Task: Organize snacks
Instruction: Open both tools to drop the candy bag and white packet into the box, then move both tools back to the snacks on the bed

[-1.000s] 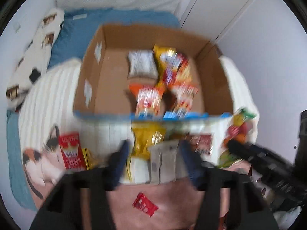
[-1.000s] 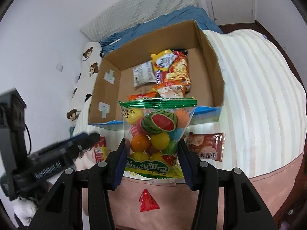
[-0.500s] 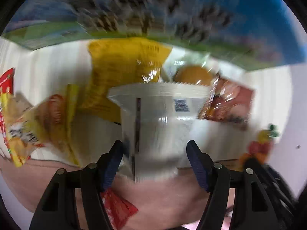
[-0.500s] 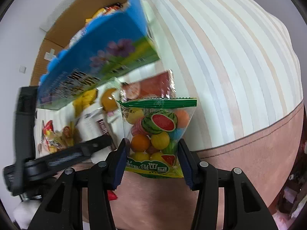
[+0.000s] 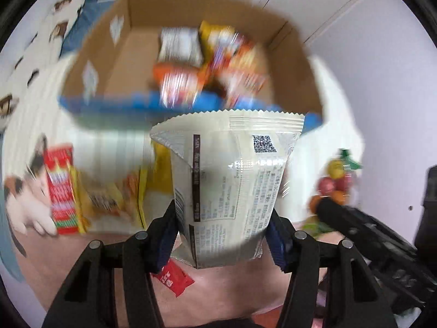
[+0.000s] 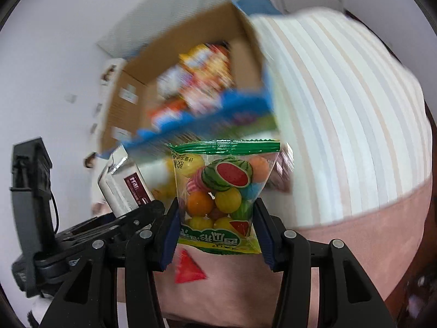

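Note:
My left gripper point(image 5: 222, 235) is shut on a white snack packet point(image 5: 232, 180) and holds it up in front of the open cardboard box point(image 5: 289, 63). My right gripper point(image 6: 217, 235) is shut on a clear bag of fruit-shaped gummies point(image 6: 224, 188), held in the air below the box point(image 6: 188, 35). The box holds several snack packs point(image 5: 207, 65). The white packet point(image 6: 125, 186) and left gripper also show at the left of the right wrist view. The gummy bag point(image 5: 333, 180) shows at the right of the left wrist view. Both views are blurred by motion.
The box stands on a bed with a striped cover point(image 6: 341, 109). A red snack box point(image 5: 60, 188) and yellow packs point(image 5: 109, 196) lie on the bed at the left. A small red sachet point(image 5: 173, 281) lies on the pink border point(image 6: 355, 246). A white wall is to the right.
Both grippers rose from low over the bed, each still holding its packet. The open box is back in view from above. The left gripper closed on the white packet within the last second.

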`<state>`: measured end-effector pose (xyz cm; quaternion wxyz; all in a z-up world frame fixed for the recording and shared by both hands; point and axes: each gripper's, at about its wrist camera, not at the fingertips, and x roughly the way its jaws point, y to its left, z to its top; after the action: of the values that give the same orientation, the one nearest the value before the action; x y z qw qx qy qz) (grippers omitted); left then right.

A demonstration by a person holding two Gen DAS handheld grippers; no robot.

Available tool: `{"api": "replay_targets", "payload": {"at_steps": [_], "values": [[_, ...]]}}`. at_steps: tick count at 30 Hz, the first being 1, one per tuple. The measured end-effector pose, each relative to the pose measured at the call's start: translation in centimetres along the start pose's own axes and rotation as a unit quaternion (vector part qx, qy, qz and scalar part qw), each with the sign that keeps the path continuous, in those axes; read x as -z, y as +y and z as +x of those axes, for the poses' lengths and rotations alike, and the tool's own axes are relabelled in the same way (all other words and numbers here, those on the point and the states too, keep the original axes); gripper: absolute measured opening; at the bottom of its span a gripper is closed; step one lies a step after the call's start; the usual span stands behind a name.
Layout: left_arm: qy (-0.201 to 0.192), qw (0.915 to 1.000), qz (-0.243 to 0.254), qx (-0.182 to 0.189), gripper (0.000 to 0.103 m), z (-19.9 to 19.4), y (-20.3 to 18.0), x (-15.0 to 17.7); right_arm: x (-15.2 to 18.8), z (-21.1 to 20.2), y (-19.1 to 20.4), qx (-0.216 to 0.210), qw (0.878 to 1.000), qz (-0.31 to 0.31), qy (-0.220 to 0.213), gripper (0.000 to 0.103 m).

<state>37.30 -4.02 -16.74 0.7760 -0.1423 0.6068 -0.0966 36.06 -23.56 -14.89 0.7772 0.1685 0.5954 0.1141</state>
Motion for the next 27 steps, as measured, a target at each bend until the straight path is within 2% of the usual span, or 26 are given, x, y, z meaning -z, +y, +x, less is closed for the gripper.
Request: {"api": "replay_targets", "payload": {"at_steps": [2,5,11,16,19,21,22,23,24,26,27], "values": [[-0.017,0.9998,0.006,0.003,0.055,-2.5,-0.1,-1.9,-1.7,-1.4,1.4,-0.012,1.000,-0.015,-0.012,0.053],[-0.029,0.9993,0.014,-0.019,0.056,-4.2,0.1,-5.2,-5.2,-2.7,3.4,-0.007,0.999,-0.038,-0.026,0.053],[-0.011,0.9978,0.000,-0.065,0.056,-2.9,3.0,-11.7,-11.0,-1.1,4.8,0.037,0.998,-0.049,-0.023,0.053],[0.038,0.9955,-0.042,-0.077,0.057,0.2,6.3,-14.8,-14.3,2.1,4.2,0.066,0.997,-0.038,0.014,0.053],[0.064,0.9917,-0.063,-0.091,0.057,1.8,7.5,-15.1,-15.3,5.0,3.3,0.089,0.992,-0.028,0.080,0.055],[0.077,0.9910,-0.076,-0.078,0.057,2.7,8.2,-14.8,-15.4,6.4,3.1,0.099,0.990,-0.031,0.098,0.071],[0.077,0.9910,-0.075,-0.080,0.058,2.9,8.4,-15.1,-15.6,6.8,3.0,0.105,0.989,-0.030,0.099,0.086],[0.076,0.9909,-0.074,-0.083,0.064,3.1,8.4,-15.2,-15.7,6.9,3.0,0.109,0.989,-0.030,0.100,0.090],[0.075,0.9911,-0.074,-0.081,0.068,3.3,8.4,-15.2,-15.8,7.0,3.0,0.109,0.989,-0.030,0.099,0.090],[0.076,0.9911,-0.073,-0.081,0.089,3.6,8.4,-15.1,-15.9,7.2,3.2,0.112,0.988,-0.032,0.099,0.091],[0.078,0.9911,-0.071,-0.081,0.090,3.6,8.0,-15.1,-15.9,7.2,3.2,0.111,0.988,-0.032,0.101,0.091]]}}
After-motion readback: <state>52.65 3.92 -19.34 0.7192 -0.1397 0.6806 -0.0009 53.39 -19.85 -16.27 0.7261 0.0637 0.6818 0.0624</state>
